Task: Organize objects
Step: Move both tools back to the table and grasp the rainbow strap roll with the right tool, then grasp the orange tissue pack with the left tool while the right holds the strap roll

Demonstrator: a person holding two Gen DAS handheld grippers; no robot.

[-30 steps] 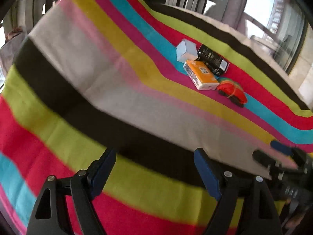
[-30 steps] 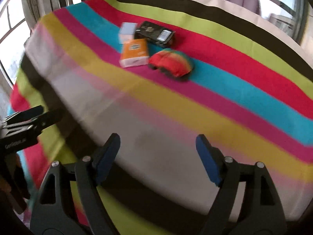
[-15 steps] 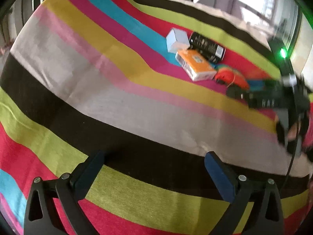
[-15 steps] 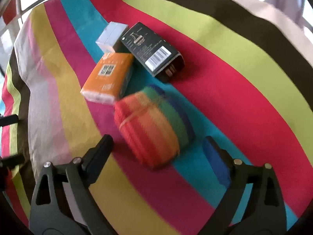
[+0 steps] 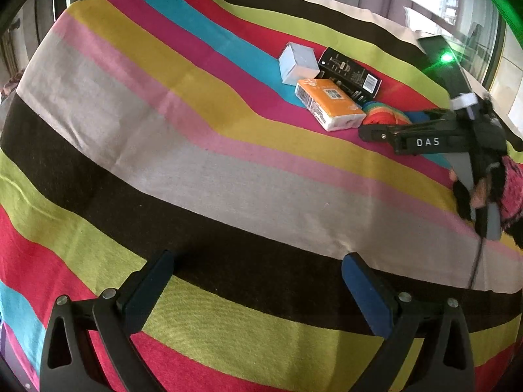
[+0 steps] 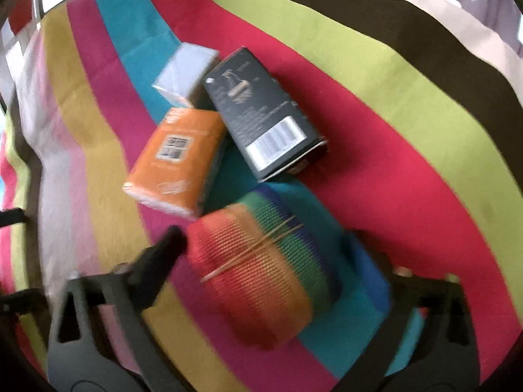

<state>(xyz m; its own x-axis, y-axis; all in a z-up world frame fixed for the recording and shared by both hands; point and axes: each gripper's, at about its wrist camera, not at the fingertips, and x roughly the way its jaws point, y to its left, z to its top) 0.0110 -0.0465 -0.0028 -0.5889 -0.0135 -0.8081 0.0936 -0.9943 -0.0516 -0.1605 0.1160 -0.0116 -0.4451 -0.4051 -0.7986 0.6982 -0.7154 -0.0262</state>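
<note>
While your right gripper [image 6: 278, 261] straddles the rainbow cloth roll [image 6: 261, 268], fingers wide for a grab, your left gripper [image 5: 255, 281] hangs wide, well short of it.

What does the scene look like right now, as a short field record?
surface: striped multicolour cloth
cluster: pale grey small box, black barcoded carton, orange wrapped packet, rainbow-striped woven bundle
right gripper: open, fingers either side of the bundle
left gripper: open, empty, well short of the cluster
</note>
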